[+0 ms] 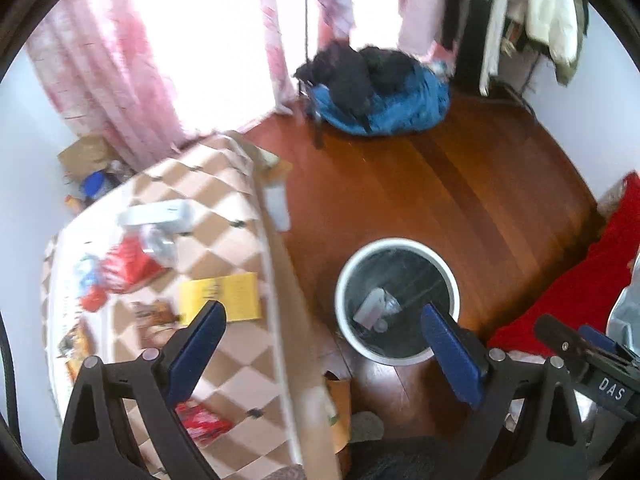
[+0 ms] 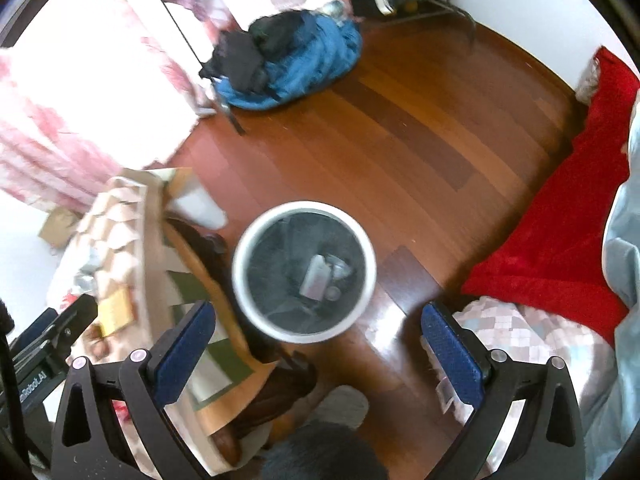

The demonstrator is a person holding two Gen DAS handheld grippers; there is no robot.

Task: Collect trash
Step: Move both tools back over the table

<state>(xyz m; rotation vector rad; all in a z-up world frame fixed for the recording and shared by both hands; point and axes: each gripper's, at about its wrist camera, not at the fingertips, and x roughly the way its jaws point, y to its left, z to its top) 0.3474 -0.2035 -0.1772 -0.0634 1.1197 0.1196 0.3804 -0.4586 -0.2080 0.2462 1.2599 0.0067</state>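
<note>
Trash (image 1: pixel 134 266) is lying on the checkered table (image 1: pixel 224 248) while both grippers, left (image 1: pixel 320 354) and right (image 2: pixel 318 346), are hanging wide open and empty above the white bin (image 2: pixel 245 280).

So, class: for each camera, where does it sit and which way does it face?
Left wrist: rides the left hand-held gripper, looking down at the checkered table and trash bin; open fingers, plus the right hand-held gripper at the edge.
Right wrist: rides the right hand-held gripper, looking down over the bin and wood floor; open fingers.
Shared: bin, blue bag.
</note>
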